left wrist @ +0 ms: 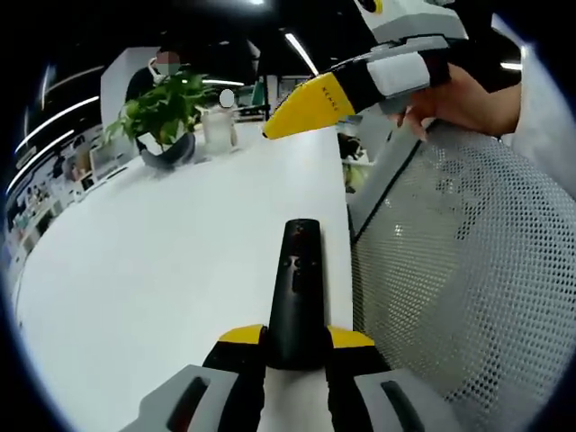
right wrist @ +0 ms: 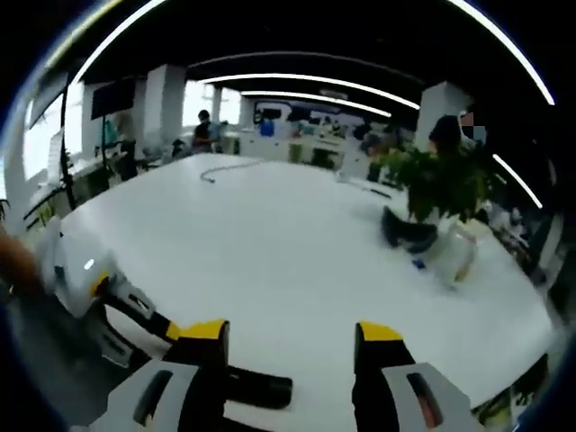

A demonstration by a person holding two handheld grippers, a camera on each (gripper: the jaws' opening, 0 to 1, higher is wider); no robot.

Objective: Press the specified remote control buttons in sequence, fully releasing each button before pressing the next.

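A black remote control (left wrist: 298, 274) lies lengthwise between my left gripper's (left wrist: 297, 338) yellow-tipped jaws, which are shut on its near end; its buttons face up over the white table (left wrist: 162, 270). My right gripper (left wrist: 310, 106) comes in from the upper right, held by a hand (left wrist: 468, 97), its yellow tip well above and beyond the remote's far end. In the right gripper view my right gripper (right wrist: 290, 333) stands open with nothing between its jaws. Below them the remote's dark end (right wrist: 259, 389) pokes in from the left gripper (right wrist: 117, 301).
A potted plant (left wrist: 166, 112) and a glass jar (left wrist: 219, 126) stand at the table's far side; both also appear as plant (right wrist: 432, 189) and jar (right wrist: 454, 254). A white mesh chair back (left wrist: 468, 270) borders the table's right edge. A cable (right wrist: 220, 166) lies far off.
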